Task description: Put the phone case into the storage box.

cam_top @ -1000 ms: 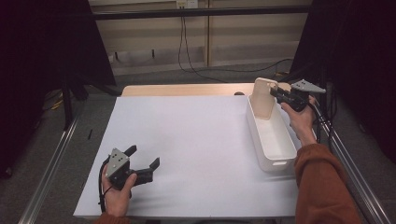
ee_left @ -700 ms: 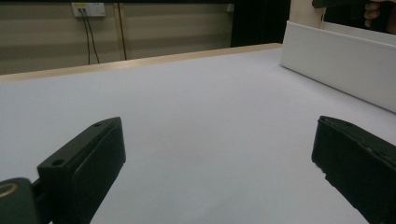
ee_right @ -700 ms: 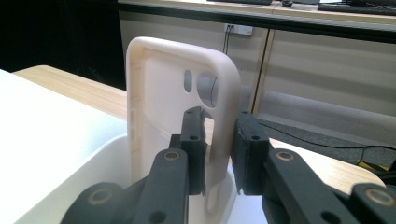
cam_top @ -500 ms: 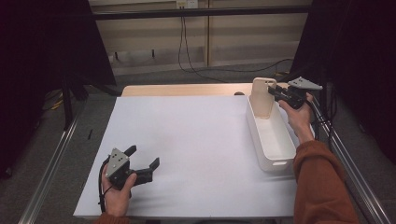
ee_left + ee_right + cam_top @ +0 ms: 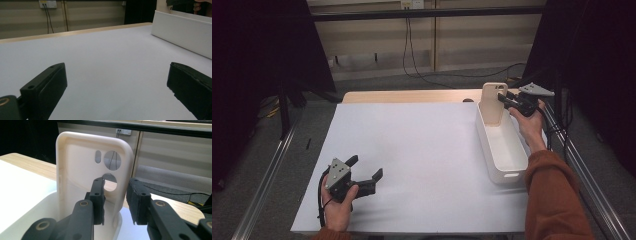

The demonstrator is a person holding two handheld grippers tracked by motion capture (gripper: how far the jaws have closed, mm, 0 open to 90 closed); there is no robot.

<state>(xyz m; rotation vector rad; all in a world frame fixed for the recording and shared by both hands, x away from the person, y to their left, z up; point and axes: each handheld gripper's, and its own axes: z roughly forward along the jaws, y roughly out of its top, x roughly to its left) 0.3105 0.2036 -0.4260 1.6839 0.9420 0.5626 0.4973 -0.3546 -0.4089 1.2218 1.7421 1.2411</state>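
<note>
Right tool (image 5: 115,197) has just been opening its jaws, a gap now either side of the phone case (image 5: 87,170), which stands upright at the white bin's (image 5: 497,145) far end. Releasing, I'd judge; next, back away without tipping it. Left tool (image 5: 364,172) rests open on the table (image 5: 422,150).

Soft, even light falls from above on the pale worktop (image 5: 422,150), which stands out bright against dark curtains at both sides of the high view. Shadows under the left gripper (image 5: 362,175) are faint and short. No strong glare anywhere. In the left gripper view the near black jaws are blurred, the worktop behind only a little sharper. In the right gripper view the cream phone case (image 5: 85,170) is fairly crisp, the wall behind soft and slightly grainy
</note>
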